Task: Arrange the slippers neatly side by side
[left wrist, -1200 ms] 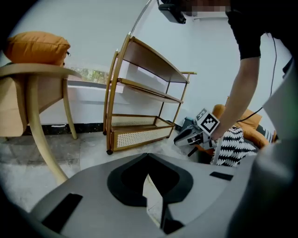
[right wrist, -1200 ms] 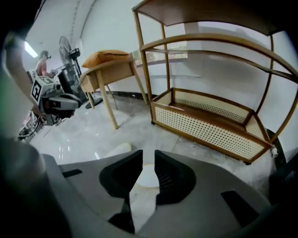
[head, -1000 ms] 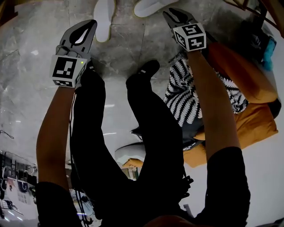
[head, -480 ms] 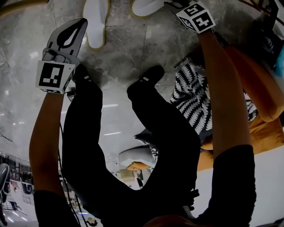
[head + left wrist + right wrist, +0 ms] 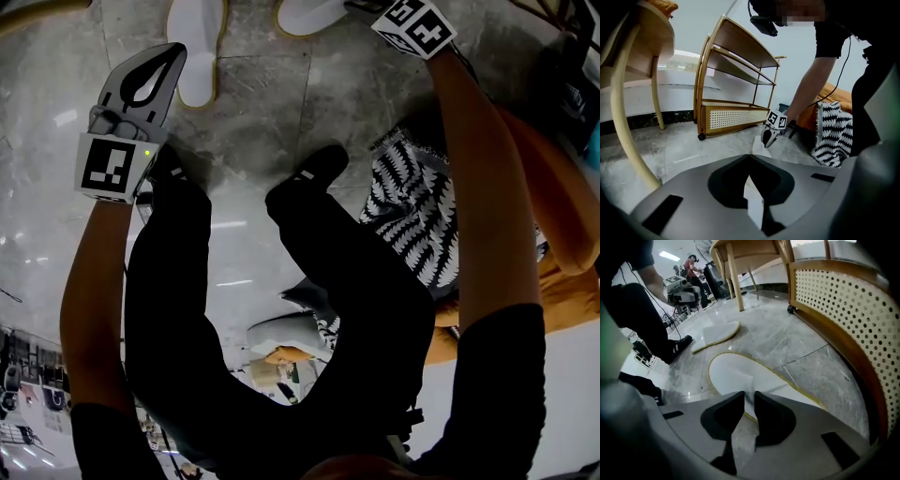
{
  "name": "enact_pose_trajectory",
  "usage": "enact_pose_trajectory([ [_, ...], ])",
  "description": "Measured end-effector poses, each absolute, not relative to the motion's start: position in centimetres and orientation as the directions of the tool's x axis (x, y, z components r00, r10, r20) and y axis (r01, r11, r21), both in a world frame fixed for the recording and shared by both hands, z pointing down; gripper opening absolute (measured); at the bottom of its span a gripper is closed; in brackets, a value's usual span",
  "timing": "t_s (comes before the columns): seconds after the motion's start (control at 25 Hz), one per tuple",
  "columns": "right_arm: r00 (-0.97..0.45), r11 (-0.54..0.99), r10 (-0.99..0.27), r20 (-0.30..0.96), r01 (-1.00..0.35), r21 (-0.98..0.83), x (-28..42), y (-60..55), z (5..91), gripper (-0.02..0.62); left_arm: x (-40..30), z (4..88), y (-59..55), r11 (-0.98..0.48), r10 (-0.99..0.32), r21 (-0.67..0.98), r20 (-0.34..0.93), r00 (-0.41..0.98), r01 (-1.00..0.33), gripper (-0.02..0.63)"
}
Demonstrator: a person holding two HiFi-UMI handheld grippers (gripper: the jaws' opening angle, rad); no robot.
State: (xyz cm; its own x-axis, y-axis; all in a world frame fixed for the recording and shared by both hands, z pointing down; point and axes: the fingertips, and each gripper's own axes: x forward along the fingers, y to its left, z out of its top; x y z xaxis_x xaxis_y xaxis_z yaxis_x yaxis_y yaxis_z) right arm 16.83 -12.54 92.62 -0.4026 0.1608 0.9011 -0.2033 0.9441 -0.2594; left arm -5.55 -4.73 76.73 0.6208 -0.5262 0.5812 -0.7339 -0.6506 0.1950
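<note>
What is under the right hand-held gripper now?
A white slipper on the marble floor; the right hand-held gripper pinches its upper. The slipper's near end is hidden by the gripper body.

Left gripper (image 5: 172, 54) out ahead and to left of black shoe (image 5: 322, 161), jaws pressed together, nothing between them (tips meet in left gripper view). Left arm (image 5: 89, 281) bare, nearly straight, running back well left of shoe. Right gripper (image 5: 361, 7) farther forward, ahead and to right of shoe, jaws pinching white upper of slipper (image 5: 740, 371). Right arm (image 5: 478, 187) bare, stretched forward, passing right of shoe. Black short sleeves on both arms
</note>
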Motion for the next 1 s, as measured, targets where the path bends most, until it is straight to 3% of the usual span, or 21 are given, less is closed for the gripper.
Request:
enact_pose_trajectory([
  [0.08, -0.390, 0.945, 0.172, 0.905, -0.193, -0.263, 16.7, -12.4, 92.8, 0.048, -6.1, 77.2, -4.5, -0.640, -0.523, 0.199, 0.593, 0.612, -0.742, 0.015],
  [0.24, -0.398, 0.938, 0.164, 0.903, -0.219, -0.267, 16.4, -12.0, 91.5, 0.037, -7.0, 76.9, -4.5, -0.618, -0.545, 0.203, 0.586, 0.600, -0.760, 0.015],
  [0.64, -0.554, 0.869, -0.062, 0.830, -0.439, -0.228, 14.8, -12.5, 80.3, 0.035, -9.1, 71.1, -5.0, -0.544, -0.544, 0.227, 0.637, 0.546, -0.808, 0.015],
  [0.8, -0.595, 0.746, -0.219, 0.773, -0.613, -0.260, 13.8, -13.0, 74.3, 0.034, -9.2, 67.7, -5.3, -0.516, -0.541, 0.253, 0.645, 0.540, -0.818, 0.015],
  [1.0, -0.531, 0.495, -0.418, 0.737, -0.813, -0.305, 13.9, -12.9, 68.9, 0.034, -8.7, 64.2, -5.1, -0.502, -0.521, 0.293, 0.649, 0.555, -0.814, 0.015],
])
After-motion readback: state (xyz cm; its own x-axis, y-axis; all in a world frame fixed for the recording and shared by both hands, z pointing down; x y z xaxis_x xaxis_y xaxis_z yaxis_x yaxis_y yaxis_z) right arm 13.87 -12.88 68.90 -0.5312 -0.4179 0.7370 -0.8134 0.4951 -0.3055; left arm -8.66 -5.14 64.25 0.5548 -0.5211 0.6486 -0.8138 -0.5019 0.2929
